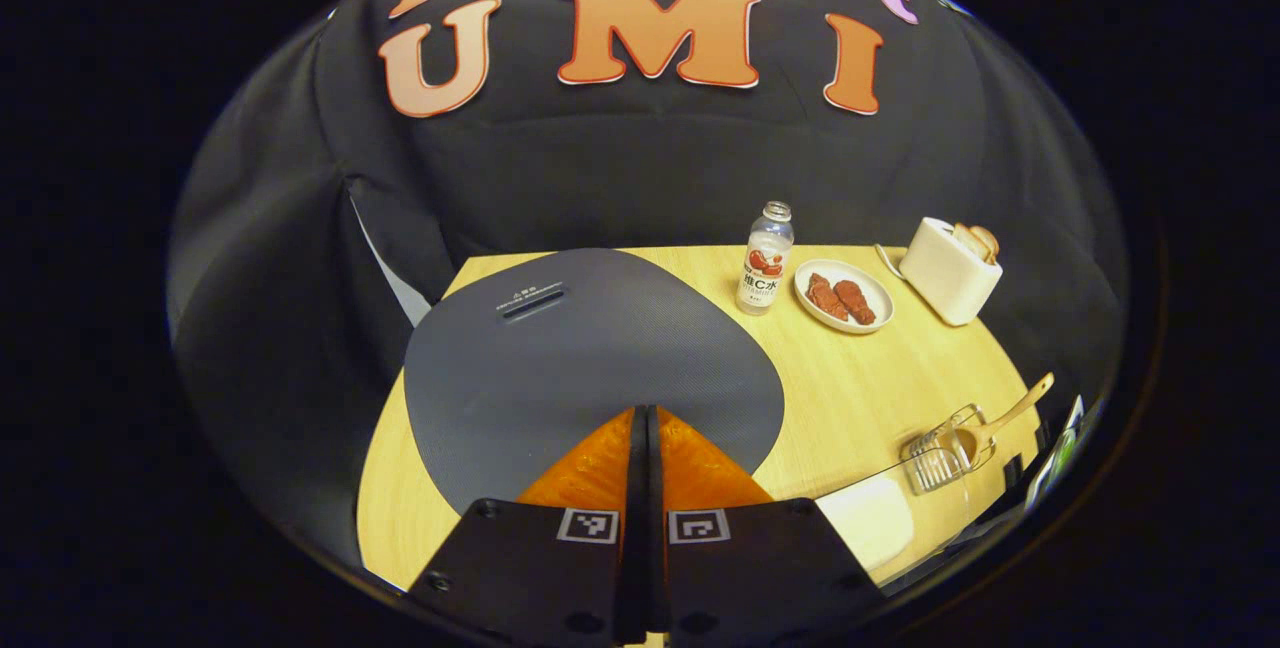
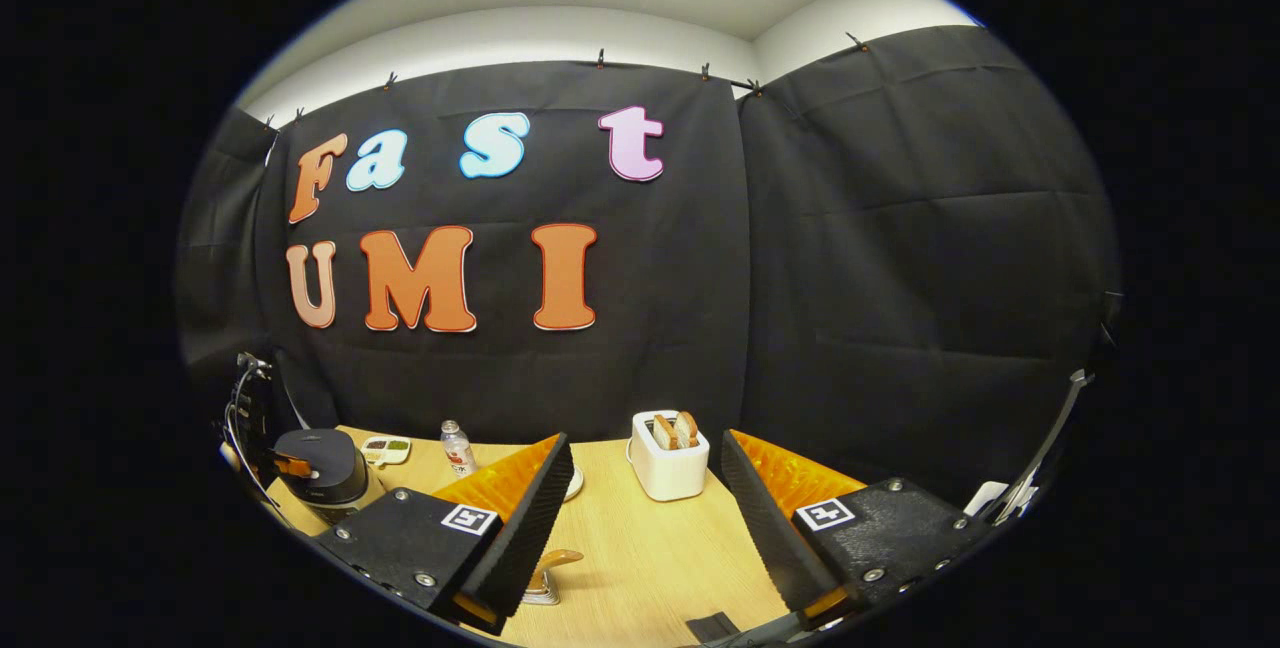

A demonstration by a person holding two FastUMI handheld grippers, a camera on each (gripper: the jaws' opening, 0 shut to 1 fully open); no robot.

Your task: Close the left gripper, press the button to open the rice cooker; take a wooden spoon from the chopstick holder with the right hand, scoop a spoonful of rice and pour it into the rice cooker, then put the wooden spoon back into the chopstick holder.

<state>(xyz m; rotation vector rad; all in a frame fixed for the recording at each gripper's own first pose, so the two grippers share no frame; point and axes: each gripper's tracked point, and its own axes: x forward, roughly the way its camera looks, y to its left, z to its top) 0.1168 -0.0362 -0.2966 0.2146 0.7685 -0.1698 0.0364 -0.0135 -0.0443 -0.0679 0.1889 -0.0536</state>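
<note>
In the left gripper view my left gripper [image 1: 645,412] is shut with nothing between its fingers, its tips just over the near edge of the rice cooker's dark grey lid [image 1: 560,358], which is down. The wooden spoon [image 1: 1012,414] leans in the wire chopstick holder [image 1: 938,456] at the right. Near the holder, a clear container holds white rice [image 1: 866,520]. In the right gripper view my right gripper [image 2: 645,440] is open and empty above the table. The spoon's handle [image 2: 556,559] shows low between its fingers. The rice cooker [image 2: 325,473] stands far left.
On the wooden table [image 1: 860,388] stand a small bottle [image 1: 766,260], a plate of red-brown food [image 1: 843,296] and a white toaster with bread [image 1: 950,270]. The toaster [image 2: 670,455] sits straight ahead of the right gripper. A small tray [image 2: 386,448] lies behind the cooker.
</note>
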